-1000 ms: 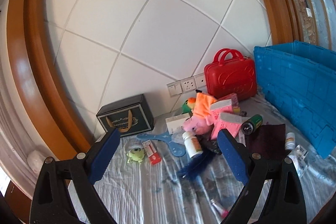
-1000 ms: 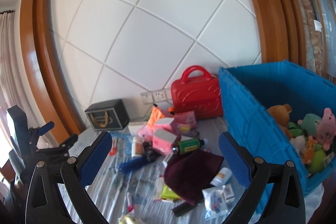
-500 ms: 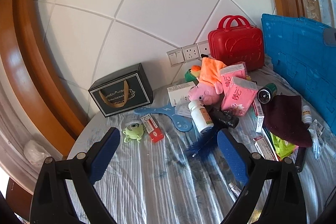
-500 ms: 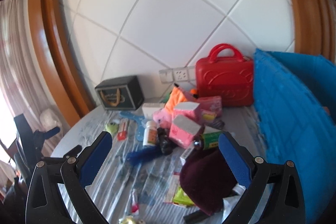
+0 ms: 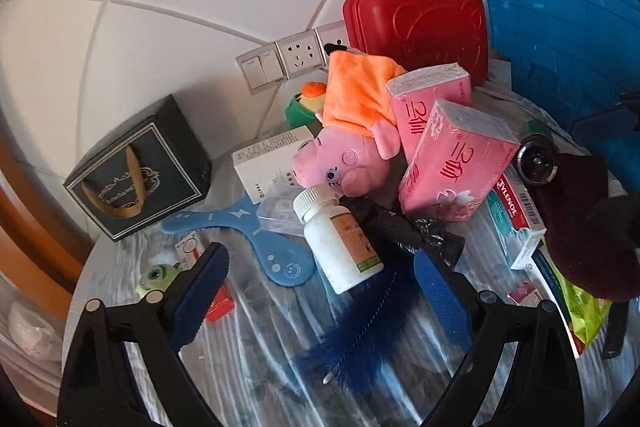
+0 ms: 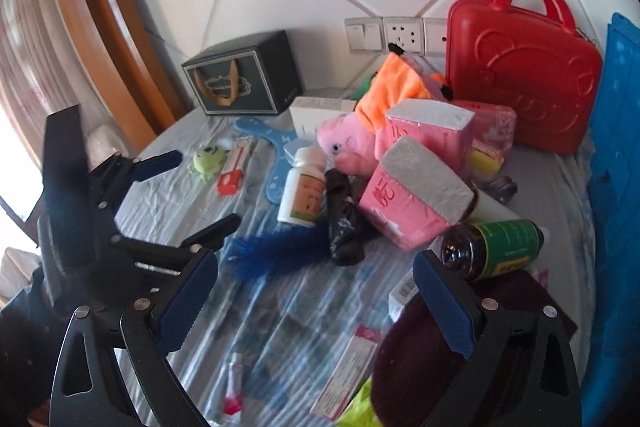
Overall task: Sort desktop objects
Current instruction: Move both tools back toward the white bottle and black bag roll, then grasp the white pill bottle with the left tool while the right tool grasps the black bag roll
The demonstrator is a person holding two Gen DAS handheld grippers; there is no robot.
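1. Left gripper (image 5: 320, 291) and right gripper (image 6: 316, 295): spread wide, holding nothing
2. Striped tablecloth (image 6: 160, 187): cluttered; white bottle (image 5: 340, 243) beside pink pig (image 5: 340, 163)
3. White tiled wall (image 5: 200, 7) behind, blue crate (image 5: 560, 39) right

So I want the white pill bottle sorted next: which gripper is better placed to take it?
Left, probably. The left gripper is open and the white pill bottle lies just ahead, between its fingers. The right gripper, also open, sits nearer the green bottle, with the pill bottle farther off to its left.
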